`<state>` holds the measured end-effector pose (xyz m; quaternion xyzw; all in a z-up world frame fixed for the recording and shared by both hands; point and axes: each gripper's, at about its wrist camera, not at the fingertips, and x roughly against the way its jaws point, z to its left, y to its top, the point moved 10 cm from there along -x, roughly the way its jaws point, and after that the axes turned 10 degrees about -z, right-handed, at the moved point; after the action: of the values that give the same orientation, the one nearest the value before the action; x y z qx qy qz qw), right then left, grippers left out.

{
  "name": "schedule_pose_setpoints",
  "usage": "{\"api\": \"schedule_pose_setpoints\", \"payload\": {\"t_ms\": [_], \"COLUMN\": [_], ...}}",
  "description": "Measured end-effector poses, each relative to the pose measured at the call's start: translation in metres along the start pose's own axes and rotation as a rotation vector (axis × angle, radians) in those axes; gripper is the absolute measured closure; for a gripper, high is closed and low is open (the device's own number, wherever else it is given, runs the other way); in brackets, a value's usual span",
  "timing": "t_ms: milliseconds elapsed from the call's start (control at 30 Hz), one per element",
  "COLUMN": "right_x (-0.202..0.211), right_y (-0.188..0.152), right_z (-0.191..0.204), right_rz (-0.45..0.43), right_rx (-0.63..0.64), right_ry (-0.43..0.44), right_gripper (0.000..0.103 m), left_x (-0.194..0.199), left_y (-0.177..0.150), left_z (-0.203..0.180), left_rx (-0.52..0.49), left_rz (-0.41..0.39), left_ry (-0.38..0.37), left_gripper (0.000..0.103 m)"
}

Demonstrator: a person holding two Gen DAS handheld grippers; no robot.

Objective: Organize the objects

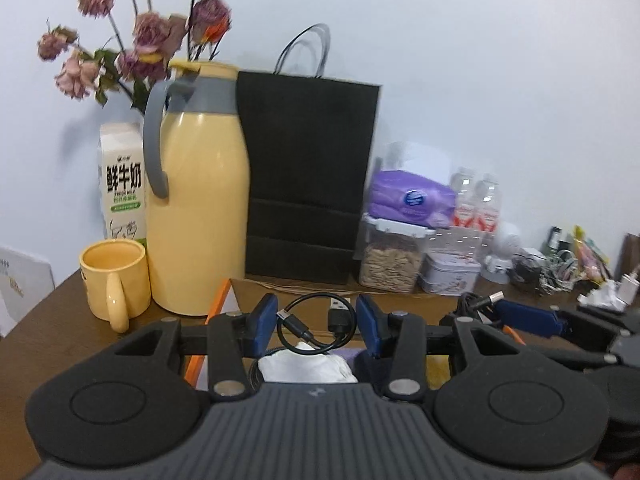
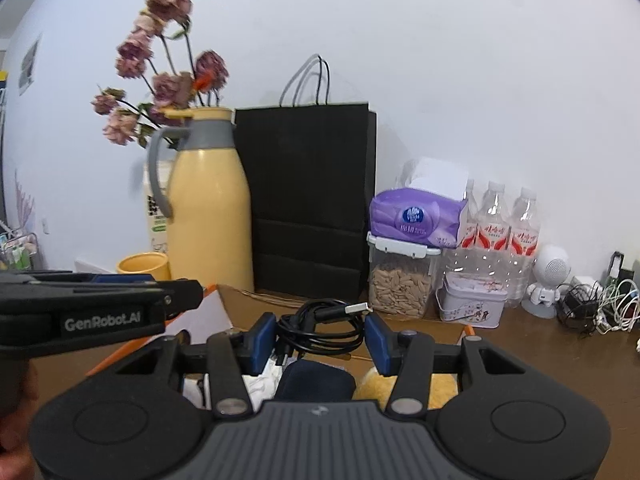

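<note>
Left tool (image 1: 316,326) frames a coiled cable (image 1: 316,322), contact unclear

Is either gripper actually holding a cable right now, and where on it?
Cannot tell. A coiled black cable sits between each gripper's open jaws, left gripper and right gripper, but no pad visibly presses either the small coil or the bundled one.

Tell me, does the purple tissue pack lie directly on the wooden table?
No, the purple tissue pack rests on the white lid of a clear container of seeds, above the table.
</note>
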<state>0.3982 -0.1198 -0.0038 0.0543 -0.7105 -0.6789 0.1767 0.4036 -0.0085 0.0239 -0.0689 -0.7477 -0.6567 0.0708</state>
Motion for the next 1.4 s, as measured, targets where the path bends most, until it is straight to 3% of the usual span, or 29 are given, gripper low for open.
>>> {"api": "schedule_pose_setpoints", "payload": {"t_ms": [267, 367, 400, 433, 467, 500, 533, 567, 600, 833, 1400], "right_x": [-0.034, -0.035, -0.033, -0.032, -0.031, -0.029, -0.028, -0.027, -0.026, -0.025, 0.015], "right_y": [-0.031, -0.04, -0.042, -0.043, -0.044, -0.044, -0.044, -0.044, -0.044, -0.042, -0.016], "right_z": [-0.009, -0.012, -0.013, -0.014, -0.016, -0.018, -0.019, -0.021, -0.023, -0.032, -0.037], "right_rz": [0.08, 0.104, 0.107, 0.109, 0.11, 0.11, 0.111, 0.114, 0.113, 0.117, 0.034], "right_rx": [-0.017, -0.019, -0.021, -0.023, -0.025, -0.027, -0.029, -0.029, -0.028, -0.04, -0.038], "right_ry": [-0.004, -0.003, -0.002, -0.003, -0.005, -0.01, -0.015, -0.019, -0.024, -0.051, -0.062], "right_gripper": [0.056, 0.055, 0.055, 0.054, 0.051, 0.039, 0.031, 0.012, 0.004, 0.0, 0.0], "left_x": [-0.029, -0.028, -0.027, -0.026, -0.025, -0.023, -0.021, -0.02, -0.02, -0.023, 0.02], "left_y": [-0.027, -0.031, -0.031, -0.031, -0.029, -0.028, -0.026, -0.024, -0.025, -0.028, -0.003], "left_z": [0.01, 0.009, 0.009, 0.009, 0.009, 0.009, 0.01, 0.01, 0.01, 0.011, 0.011], "left_rx": [-0.026, -0.056, -0.063, -0.067, -0.068, -0.07, -0.072, -0.073, -0.077, -0.089, -0.07], "left_rz": [0.056, 0.05, 0.047, 0.042, 0.034, 0.02, 0.004, -0.003, -0.001, 0.023, -0.059], "left_ry": [0.045, 0.056, 0.055, 0.057, 0.062, 0.067, 0.069, 0.068, 0.07, 0.081, 0.042], "left_gripper": [0.058, 0.053, 0.041, 0.023, 0.014, 0.004, 0.0, 0.0, 0.0, 0.0, 0.0]}}
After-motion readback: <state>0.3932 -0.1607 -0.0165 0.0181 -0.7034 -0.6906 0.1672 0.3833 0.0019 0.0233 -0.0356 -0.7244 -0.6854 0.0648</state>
